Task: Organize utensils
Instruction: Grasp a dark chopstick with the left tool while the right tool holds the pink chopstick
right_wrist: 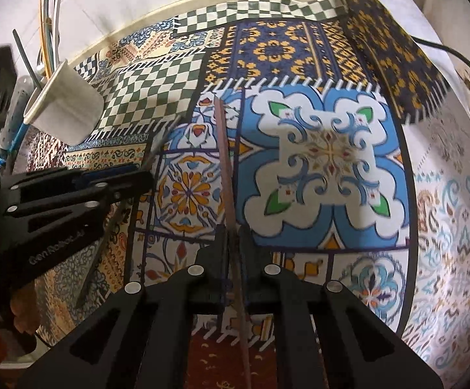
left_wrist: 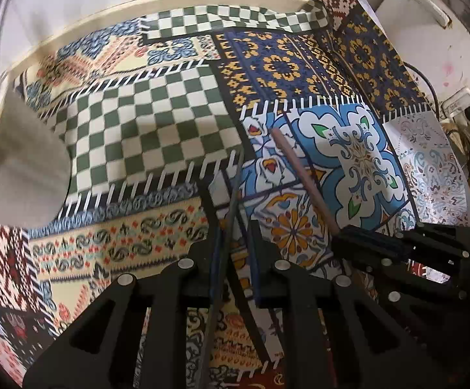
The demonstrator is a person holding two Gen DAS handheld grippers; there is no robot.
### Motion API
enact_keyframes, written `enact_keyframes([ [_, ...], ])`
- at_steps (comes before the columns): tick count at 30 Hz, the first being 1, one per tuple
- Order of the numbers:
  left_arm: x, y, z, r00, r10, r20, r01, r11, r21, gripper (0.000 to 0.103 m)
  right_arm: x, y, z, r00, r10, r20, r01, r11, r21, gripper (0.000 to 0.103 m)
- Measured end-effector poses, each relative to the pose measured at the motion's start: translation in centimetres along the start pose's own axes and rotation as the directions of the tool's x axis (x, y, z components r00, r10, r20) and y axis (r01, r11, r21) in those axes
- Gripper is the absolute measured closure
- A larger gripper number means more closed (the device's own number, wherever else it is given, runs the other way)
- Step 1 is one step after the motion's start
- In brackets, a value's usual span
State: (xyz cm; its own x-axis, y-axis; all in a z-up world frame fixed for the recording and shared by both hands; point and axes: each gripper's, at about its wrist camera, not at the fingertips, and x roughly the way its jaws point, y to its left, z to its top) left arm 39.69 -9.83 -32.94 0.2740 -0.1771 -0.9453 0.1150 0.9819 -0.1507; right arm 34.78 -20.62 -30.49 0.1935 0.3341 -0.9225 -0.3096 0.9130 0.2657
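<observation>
A: What is your right gripper (right_wrist: 233, 236) holding?
B: Its fingers are clamped together on a thin brown stick (right_wrist: 225, 162), which points away over the patterned patchwork cloth (right_wrist: 325, 149).
A: And your left gripper (left_wrist: 233, 227)?
B: Its fingers are nearly together, pinching a slim grey utensil (left_wrist: 235, 188) above the cloth.
A: Where are the other utensils?
B: Standing in a white cup (right_wrist: 66, 107), just beyond your left gripper, on the cloth's green checks.

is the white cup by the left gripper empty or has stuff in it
Has stuff in it: several thin utensil handles stick up out of the white cup in the right wrist view.
</observation>
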Motion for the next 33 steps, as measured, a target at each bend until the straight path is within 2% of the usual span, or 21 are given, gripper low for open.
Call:
enact_keyframes([
  [2, 0.3, -0.3, 0.5, 1.000, 0.020, -0.005, -0.020, 0.999, 0.030, 0.088, 0.2, 0.0, 0.6, 1.000, 0.011, -0.004, -0.011, 1.000, -0.006, 0.096],
  [5, 0.7, -0.7, 0.9, 0.999, 0.051, -0.009, -0.050, 0.996, 0.077, 0.096, 0.7, 0.1, 1.8, 1.000, 0.027, -0.010, -0.027, 0.999, -0.019, 0.096],
  [8, 0.7, -0.3, 0.9, 0.999, 0.038, -0.009, -0.037, 0.994, 0.101, 0.097, 1.0, 0.2, 2.7, 0.999, 0.039, -0.015, -0.040, 0.999, -0.034, 0.096],
  [14, 0.8, 0.0, 1.3, 1.000, 0.018, -0.014, -0.016, 0.994, 0.105, 0.099, 1.6, 0.7, 3.8, 0.999, 0.042, 0.006, -0.042, 0.996, -0.076, 0.097],
  [18, 0.4, 0.7, 1.3, 1.000, 0.014, -0.025, -0.013, 0.998, 0.060, 0.099, 1.7, 1.3, 3.9, 1.000, 0.014, 0.007, -0.013, 0.995, -0.097, 0.097],
  [21, -1.4, 1.3, 0.9, 1.000, 0.007, 0.011, -0.008, 0.999, 0.043, 0.099, 1.4, 1.5, 3.7, 1.000, 0.011, 0.008, -0.010, 0.997, -0.075, 0.097],
  [27, -6.3, 1.2, -0.2, 0.994, -0.007, 0.109, 0.001, 0.999, 0.051, 0.099, -1.3, 2.1, 2.8, 0.997, 0.024, 0.069, -0.019, 0.997, -0.070, 0.097],
  [33, -11.6, 0.6, -2.3, 0.971, 0.003, 0.238, -0.020, 0.997, 0.070, 0.099, -5.5, 3.3, 2.2, 0.985, 0.032, 0.169, -0.019, 0.997, -0.075, 0.097],
])
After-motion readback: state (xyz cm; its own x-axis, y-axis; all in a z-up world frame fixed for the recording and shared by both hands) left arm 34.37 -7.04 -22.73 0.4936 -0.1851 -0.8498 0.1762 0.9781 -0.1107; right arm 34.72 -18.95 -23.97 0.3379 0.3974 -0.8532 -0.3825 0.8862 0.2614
